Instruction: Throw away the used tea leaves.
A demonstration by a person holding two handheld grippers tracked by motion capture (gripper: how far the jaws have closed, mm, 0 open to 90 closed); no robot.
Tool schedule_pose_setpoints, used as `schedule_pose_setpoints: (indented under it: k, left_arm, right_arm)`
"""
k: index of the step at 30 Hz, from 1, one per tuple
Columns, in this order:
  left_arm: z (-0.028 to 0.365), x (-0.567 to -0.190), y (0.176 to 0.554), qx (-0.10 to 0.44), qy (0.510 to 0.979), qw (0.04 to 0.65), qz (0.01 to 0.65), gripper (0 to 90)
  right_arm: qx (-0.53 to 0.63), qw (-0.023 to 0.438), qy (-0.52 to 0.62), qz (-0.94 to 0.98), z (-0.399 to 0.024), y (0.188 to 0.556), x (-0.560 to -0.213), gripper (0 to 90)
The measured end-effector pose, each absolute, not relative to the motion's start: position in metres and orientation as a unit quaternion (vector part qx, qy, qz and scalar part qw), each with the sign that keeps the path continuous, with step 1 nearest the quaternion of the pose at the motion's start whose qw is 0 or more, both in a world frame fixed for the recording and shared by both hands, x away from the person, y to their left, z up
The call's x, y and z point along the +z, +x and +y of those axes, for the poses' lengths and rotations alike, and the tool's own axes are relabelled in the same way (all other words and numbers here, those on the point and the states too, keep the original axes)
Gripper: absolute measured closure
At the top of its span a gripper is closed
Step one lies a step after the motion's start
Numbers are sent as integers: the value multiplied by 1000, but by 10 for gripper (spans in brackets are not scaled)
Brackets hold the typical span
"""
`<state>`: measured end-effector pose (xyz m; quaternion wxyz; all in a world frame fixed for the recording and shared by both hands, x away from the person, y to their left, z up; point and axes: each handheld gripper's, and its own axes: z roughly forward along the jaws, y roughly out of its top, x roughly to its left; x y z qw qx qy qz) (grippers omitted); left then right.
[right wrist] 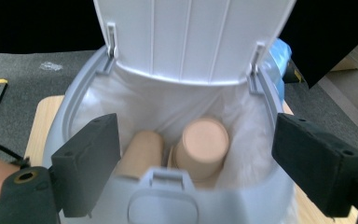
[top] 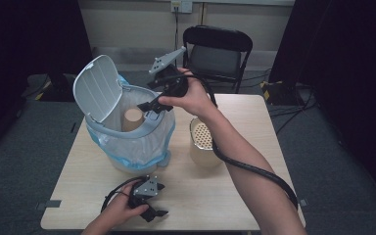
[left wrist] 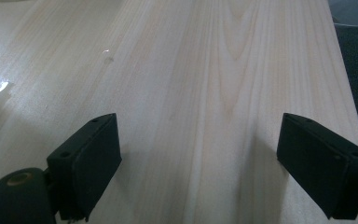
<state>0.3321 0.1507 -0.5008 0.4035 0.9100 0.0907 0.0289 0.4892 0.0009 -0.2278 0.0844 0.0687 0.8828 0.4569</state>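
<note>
1. A pale wooden table [top: 235,196] stands on grey carpet, with a black folding chair [top: 218,51] behind it and dark curtains at both sides.
2. The bin's [top: 127,147] lower body is hidden under its white liner; how deep it goes cannot be made out.
3. The bin stands at the table's left, its lid [top: 97,87] tipped up and back.
4. Inside lie paper cups: one cup [right wrist: 201,148] bottom-up, a second cup [right wrist: 142,154] beside it, partly cut off by the near rim.
5. A tan perforated container [top: 203,144] stands just right of the bin; its contents cannot be told.
6. The right gripper [top: 152,108] hangs over the bin's mouth, jaws spread wide with nothing between them, cups below.
7. The left gripper [top: 152,203] rests near the table's front edge, jaws apart over bare wood, released.
</note>
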Motion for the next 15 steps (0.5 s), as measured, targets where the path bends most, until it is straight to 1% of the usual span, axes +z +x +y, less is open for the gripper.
schedule_pose_setpoints:
  k: [7,15]
  left_arm:
    - [151,-501,332,29,910,403,91,127]
    - [151,-501,332,29,910,403,91,127]
  right_arm:
    - [466,93,90,875,-32,488,-231,145]
    - [462,94,111,875,-68,487,-245,145]
